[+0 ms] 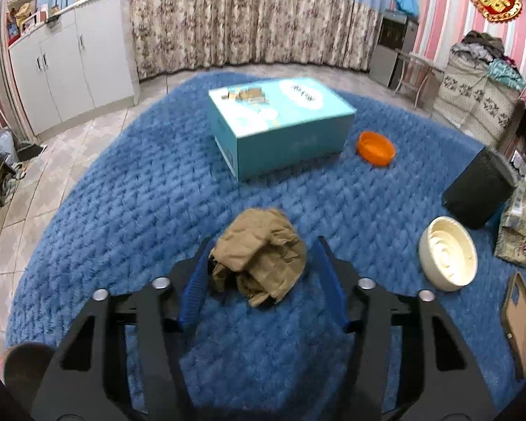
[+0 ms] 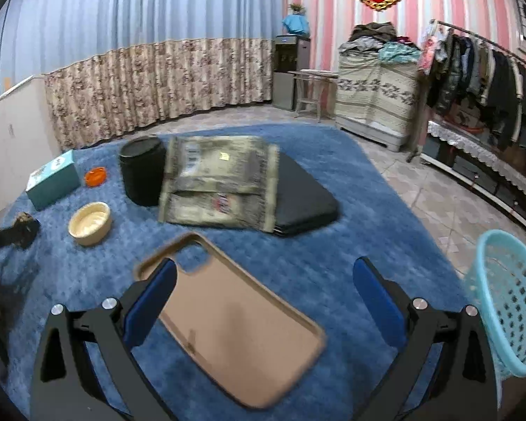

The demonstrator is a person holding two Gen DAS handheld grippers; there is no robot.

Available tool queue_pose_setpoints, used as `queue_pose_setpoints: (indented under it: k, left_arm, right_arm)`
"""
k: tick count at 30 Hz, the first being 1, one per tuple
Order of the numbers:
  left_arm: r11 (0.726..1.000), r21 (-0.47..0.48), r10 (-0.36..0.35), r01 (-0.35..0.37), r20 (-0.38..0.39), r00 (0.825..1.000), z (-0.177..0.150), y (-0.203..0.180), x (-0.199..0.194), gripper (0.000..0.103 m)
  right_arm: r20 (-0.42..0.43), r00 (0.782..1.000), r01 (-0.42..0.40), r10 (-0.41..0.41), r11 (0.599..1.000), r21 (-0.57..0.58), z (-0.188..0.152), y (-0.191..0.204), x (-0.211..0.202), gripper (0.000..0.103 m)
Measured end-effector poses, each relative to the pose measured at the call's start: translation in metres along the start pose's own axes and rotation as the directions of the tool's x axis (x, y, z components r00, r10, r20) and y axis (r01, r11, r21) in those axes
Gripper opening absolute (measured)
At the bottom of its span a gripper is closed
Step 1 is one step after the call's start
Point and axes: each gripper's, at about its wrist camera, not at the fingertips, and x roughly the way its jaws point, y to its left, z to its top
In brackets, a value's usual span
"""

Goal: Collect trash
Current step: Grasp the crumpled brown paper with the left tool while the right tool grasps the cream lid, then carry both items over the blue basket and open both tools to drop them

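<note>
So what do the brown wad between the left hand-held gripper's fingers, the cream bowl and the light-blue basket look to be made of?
Brown wad: probably kraft paper, matte, sharply creased and crumpled.
Cream bowl: possibly ceramic or hard plastic, smooth, with ridged rings inside; the material is unclear.
Light-blue basket: likely moulded plastic, with a regular perforated wall and a smooth rim.

Bare blue rug lies open left of the crumpled brown paper. The teal box and orange dish stand beyond it; the cream bowl and black canister crowd the right. The blue basket blocks the rug's right edge.
</note>
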Motion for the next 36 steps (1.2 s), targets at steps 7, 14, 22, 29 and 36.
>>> queue_pose_setpoints:
  k: [7, 14, 22, 29, 36]
  left_arm:
    - [0.998, -0.036, -0.047, 0.048, 0.032, 0.998, -0.002, 0.008, -0.006, 0.042]
    - [0.995, 0.002, -0.095, 0.095, 0.074, 0.993, -0.020, 0.004, -0.033, 0.039]
    - [0.991, -0.031, -0.126, 0.127, 0.030, 0.992, -0.026, 0.008, -0.025, 0.039]
    - [0.991, -0.023, -0.133, 0.134, 0.029, 0.991, -0.023, 0.005, -0.023, 0.039]
    - [0.991, 0.023, -0.137, 0.135, 0.085, 0.987, -0.023, -0.004, -0.039, 0.039]
  right_arm:
    - [-0.048, 0.992, -0.118, 0.115, 0.991, -0.070, 0.020, 0.057, 0.033, 0.097]
    - [-0.121, 0.969, -0.227, 0.214, 0.968, -0.107, 0.032, 0.094, 0.056, 0.067]
    - [-0.230, 0.940, -0.281, 0.253, 0.954, -0.100, 0.028, 0.125, 0.090, 0.035]
    - [-0.233, 0.929, -0.320, 0.288, 0.941, -0.114, 0.026, 0.135, 0.084, 0.006]
    - [-0.130, 0.956, -0.275, 0.263, 0.958, -0.087, 0.027, 0.083, 0.025, 0.005]
